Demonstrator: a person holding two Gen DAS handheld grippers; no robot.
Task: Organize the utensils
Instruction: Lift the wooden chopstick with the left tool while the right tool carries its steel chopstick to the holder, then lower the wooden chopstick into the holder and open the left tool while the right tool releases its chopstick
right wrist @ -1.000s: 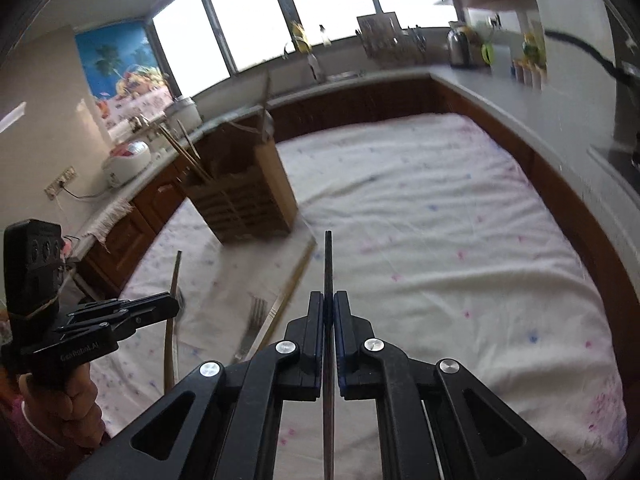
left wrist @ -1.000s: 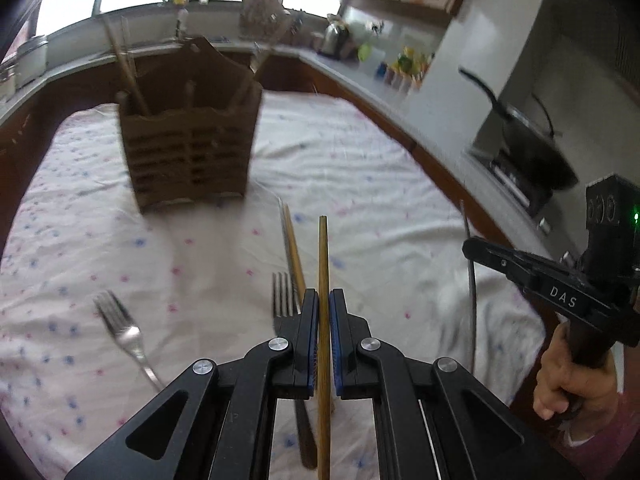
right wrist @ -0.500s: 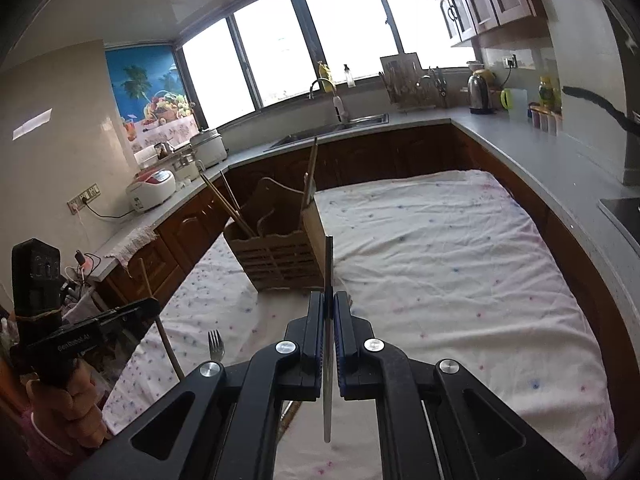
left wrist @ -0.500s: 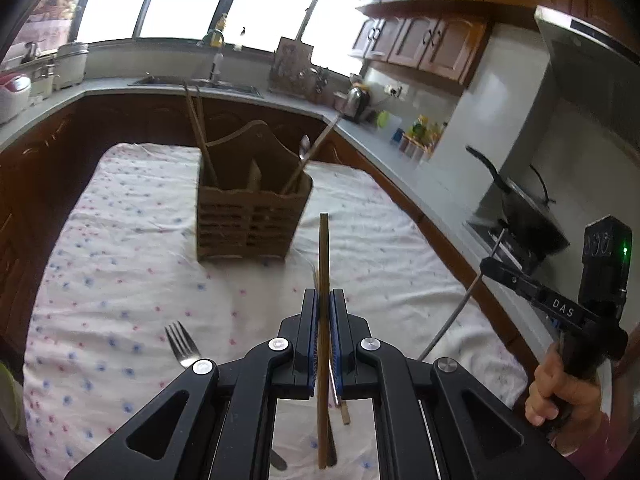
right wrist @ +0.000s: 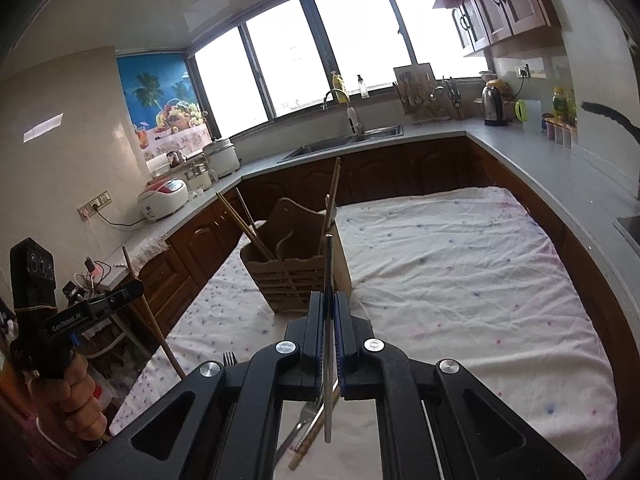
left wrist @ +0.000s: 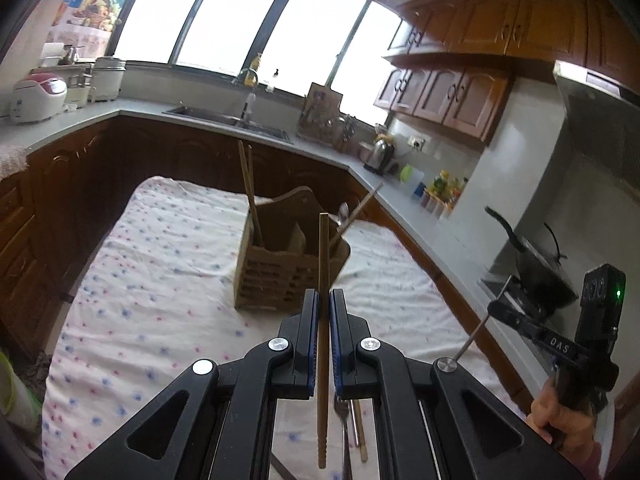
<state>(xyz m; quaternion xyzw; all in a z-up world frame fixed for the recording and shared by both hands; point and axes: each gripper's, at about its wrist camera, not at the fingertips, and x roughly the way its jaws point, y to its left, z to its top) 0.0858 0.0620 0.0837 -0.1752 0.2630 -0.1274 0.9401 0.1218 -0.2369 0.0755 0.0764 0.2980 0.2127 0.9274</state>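
Observation:
My left gripper [left wrist: 324, 300] is shut on a wooden chopstick [left wrist: 323, 264], held upright above the table. My right gripper [right wrist: 328, 304] is shut on a metal chopstick [right wrist: 328, 268], also upright. It shows in the left wrist view [left wrist: 508, 312] at the right. A wooden utensil caddy [left wrist: 288, 268] stands on the tablecloth ahead of both grippers, with several chopsticks and a spoon in it; it shows in the right wrist view [right wrist: 296, 268]. A fork [left wrist: 342, 420] and more chopsticks [left wrist: 358, 424] lie on the cloth below my left gripper.
The table [right wrist: 460, 264] has a white cloth with small dots. Kitchen counters [left wrist: 400, 216] run around it, with a sink, kettle and rice cookers. A wok [left wrist: 532, 268] sits on the stove at the right. Another fork [right wrist: 229, 358] lies near the table's left edge.
Both grippers have risen and tilted up from the table with their chopsticks. The caddy now sits lower and closer to centre in both views.

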